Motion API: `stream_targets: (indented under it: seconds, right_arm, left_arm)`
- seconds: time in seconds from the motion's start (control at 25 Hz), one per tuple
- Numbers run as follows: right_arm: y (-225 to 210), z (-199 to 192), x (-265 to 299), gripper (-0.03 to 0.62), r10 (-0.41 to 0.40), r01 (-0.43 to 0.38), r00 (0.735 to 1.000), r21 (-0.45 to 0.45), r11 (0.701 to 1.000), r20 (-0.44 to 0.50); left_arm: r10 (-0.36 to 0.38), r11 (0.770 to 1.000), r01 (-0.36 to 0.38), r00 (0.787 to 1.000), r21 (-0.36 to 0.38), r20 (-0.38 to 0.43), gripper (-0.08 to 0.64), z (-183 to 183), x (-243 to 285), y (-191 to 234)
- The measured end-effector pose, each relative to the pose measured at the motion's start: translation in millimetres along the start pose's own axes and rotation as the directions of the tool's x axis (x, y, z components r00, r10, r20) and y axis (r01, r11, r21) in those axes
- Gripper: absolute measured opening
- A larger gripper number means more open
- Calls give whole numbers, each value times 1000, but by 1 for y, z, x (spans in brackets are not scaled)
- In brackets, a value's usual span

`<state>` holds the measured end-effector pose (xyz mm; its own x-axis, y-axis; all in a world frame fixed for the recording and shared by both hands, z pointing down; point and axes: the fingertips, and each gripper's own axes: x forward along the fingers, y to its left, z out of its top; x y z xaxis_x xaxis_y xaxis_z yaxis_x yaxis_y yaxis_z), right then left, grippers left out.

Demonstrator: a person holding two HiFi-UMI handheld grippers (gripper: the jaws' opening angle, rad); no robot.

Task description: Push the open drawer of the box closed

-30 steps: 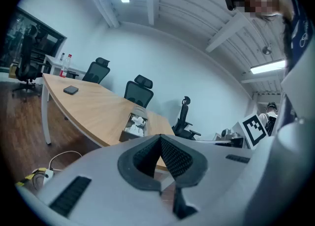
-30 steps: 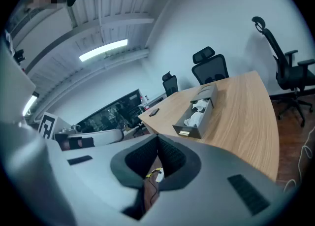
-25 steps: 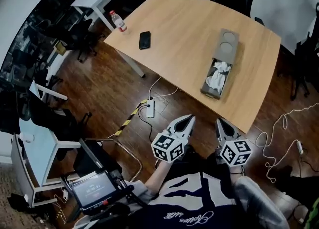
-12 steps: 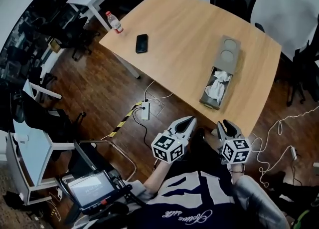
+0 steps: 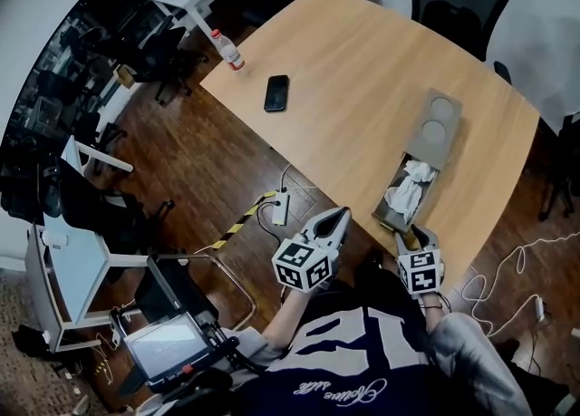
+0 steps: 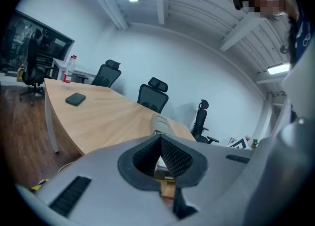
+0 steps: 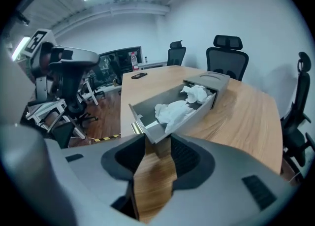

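Light, stiff drawer [image 5: 405, 198] likely slides easily; push its front panel, twelve o'clock of right hand-held gripper [image 5: 410, 236], jaws opening, empty; left hand-held gripper [image 5: 337, 217] clenched.

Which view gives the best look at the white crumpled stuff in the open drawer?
The right gripper view: the crumpled white material lies in the drawer, close up. The head view shows it small, from above; the left gripper view shows only the top of the box.

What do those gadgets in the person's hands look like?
Two light grey claws, left claw and right claw, tapered, with black ribbed pads; each carries a white cube printed with black square markers. The right claw's jaws are opening, the drawer corner between their tips. Dark shirt, white lettering.
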<state>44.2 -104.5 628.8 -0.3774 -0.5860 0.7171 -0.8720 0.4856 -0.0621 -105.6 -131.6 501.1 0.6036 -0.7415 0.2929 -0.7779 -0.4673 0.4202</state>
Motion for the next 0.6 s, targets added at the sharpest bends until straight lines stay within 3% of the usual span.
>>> stream_targets:
  seconds: [0.2,0.32,0.6]
  right_arm:
    - [-14,2,5,158,13,-14,1000,29,999,20]
    - [-24,8,13,172,80,-80,997,81,994,4]
    - [-27,8,13,190,174,-173,985,37,984,-8]
  left_arm:
    - [15,1000,-15,1000,2,-27,-2,2,22,4]
    - [16,1000,-16,999,2,-41,-2,5,35,5]
    - [0,1000,0,996,0,-87,-2,2,72,-2]
